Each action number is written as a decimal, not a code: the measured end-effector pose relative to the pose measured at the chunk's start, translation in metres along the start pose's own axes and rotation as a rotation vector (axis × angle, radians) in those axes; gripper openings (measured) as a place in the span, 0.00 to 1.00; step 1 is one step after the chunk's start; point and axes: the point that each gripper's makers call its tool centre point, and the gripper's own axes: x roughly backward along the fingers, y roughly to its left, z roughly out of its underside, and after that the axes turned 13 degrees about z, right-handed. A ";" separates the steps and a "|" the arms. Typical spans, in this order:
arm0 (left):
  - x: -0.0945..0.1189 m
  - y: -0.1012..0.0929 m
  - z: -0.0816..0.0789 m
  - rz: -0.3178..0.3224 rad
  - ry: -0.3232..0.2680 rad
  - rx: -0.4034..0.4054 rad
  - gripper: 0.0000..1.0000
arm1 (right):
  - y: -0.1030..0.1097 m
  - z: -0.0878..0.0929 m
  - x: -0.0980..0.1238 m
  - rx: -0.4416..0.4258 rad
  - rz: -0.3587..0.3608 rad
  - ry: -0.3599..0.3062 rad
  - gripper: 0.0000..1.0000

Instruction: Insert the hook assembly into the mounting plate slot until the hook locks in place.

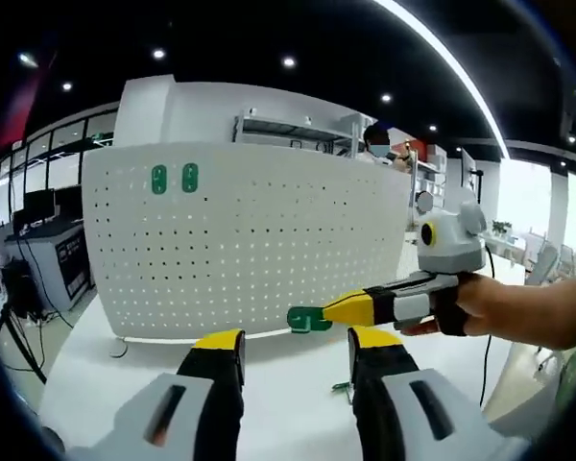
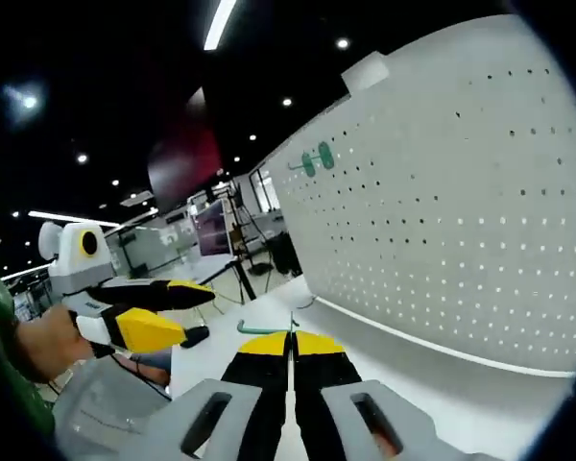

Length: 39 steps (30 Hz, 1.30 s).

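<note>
On the white tabletop before the perforated mounting plate, the right gripper is pinching a green hook, not yet inserted; two hooks are hanging at eleven o'clock. The left gripper is waiting open, empty.

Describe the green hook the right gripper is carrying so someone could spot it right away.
Start at the big white pegboard standing on the white table. In front of its lower edge, the right gripper is shut on a green hook. Two other green hooks already sit high on the board.
</note>
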 end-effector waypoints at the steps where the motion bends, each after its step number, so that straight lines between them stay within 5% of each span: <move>1: -0.002 0.001 -0.002 0.004 -0.004 0.011 0.44 | 0.001 -0.004 0.001 -0.002 -0.001 -0.010 0.00; 13: -0.017 -0.004 -0.010 0.047 -0.030 0.092 0.41 | 0.006 -0.027 0.006 -0.005 -0.012 -0.076 0.00; 26: -0.020 -0.014 -0.014 0.121 -0.115 0.299 0.28 | 0.011 -0.030 0.011 -0.013 -0.027 -0.106 0.00; 39: -0.021 -0.015 -0.013 0.147 -0.154 0.396 0.18 | 0.014 -0.030 0.012 -0.003 -0.043 -0.122 0.00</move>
